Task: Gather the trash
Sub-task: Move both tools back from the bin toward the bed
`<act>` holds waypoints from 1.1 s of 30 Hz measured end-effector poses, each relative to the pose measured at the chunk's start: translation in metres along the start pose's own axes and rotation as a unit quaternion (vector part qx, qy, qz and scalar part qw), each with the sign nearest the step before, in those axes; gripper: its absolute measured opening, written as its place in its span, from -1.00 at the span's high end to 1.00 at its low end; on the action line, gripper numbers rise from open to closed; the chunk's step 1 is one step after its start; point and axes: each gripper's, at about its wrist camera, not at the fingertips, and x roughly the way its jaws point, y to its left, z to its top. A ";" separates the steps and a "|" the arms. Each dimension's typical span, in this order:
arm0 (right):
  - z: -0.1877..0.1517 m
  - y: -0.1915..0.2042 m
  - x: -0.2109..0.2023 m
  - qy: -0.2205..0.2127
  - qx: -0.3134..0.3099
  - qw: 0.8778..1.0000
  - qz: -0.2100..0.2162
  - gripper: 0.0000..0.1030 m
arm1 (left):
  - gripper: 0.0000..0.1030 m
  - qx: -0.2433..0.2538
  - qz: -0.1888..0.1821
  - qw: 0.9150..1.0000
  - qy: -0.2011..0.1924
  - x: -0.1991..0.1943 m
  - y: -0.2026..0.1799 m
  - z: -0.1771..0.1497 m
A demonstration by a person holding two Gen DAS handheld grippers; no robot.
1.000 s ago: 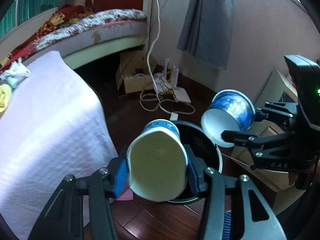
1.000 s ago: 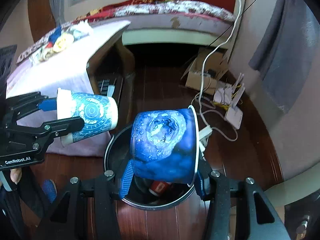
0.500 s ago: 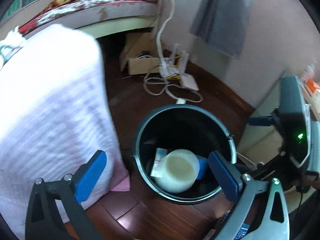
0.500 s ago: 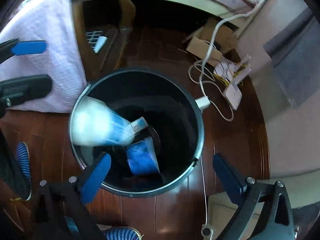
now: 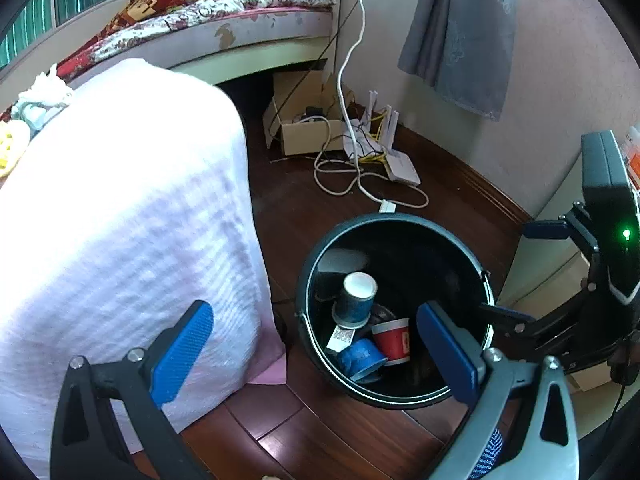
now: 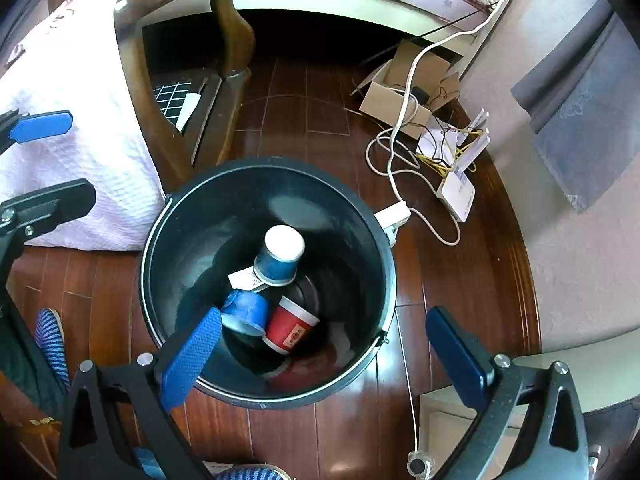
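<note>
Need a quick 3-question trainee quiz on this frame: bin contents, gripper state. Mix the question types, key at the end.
1. True or false: the left gripper is shut on a cup.
2. Multiple choice: what colour is the cup lying beside the two blue cups in the black bin? A) green B) red C) yellow
3. Fill in: the blue cup with the white base rests ____ the bin.

Key
1. False. Both the left and the right gripper are open and empty above the bin.
2. B. The red cup lies next to the lower blue cup.
3. Inside.
</note>
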 end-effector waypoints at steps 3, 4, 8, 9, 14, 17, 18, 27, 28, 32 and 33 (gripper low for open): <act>0.004 0.000 -0.006 -0.007 0.006 1.000 0.004 -1.00 | -0.98 0.001 0.003 1.000 -0.010 -0.011 0.002 0.002; 0.005 0.001 -0.009 -0.010 0.009 1.000 0.004 -1.00 | -0.98 0.002 0.004 1.000 -0.013 -0.015 0.003 0.002; 0.015 -0.001 -0.021 -0.029 0.020 0.999 0.006 -1.00 | -0.98 0.002 0.018 0.999 -0.031 -0.028 0.009 0.009; 0.018 -0.001 -0.024 -0.034 0.021 0.999 0.007 -1.00 | -0.98 0.001 0.020 0.999 -0.034 -0.031 0.011 0.010; 0.038 0.007 -0.047 -0.065 0.022 0.998 0.010 -1.00 | -0.98 -0.007 0.037 0.998 -0.053 -0.049 0.027 0.017; 0.050 0.015 -0.061 -0.084 0.018 0.996 0.015 -1.00 | -0.98 -0.012 0.047 0.997 -0.066 -0.060 0.036 0.019; 0.053 0.017 -0.064 -0.089 0.017 0.996 0.015 -1.00 | -0.98 -0.014 0.052 0.996 -0.071 -0.064 0.041 0.020; 0.099 0.049 -0.097 -0.149 0.009 0.988 0.041 -1.00 | -0.98 -0.043 0.100 0.989 -0.102 -0.095 0.086 0.022; 0.105 0.055 -0.101 -0.157 0.007 0.987 0.045 -1.00 | -0.98 -0.049 0.110 0.987 -0.106 -0.099 0.093 0.021; 0.124 0.079 -0.109 -0.176 -0.002 0.983 0.061 -1.00 | -0.99 -0.069 0.149 0.978 -0.126 -0.118 0.122 0.013; 0.130 0.088 -0.110 -0.180 -0.006 0.981 0.067 -1.00 | -0.99 -0.073 0.161 0.976 -0.130 -0.123 0.130 0.010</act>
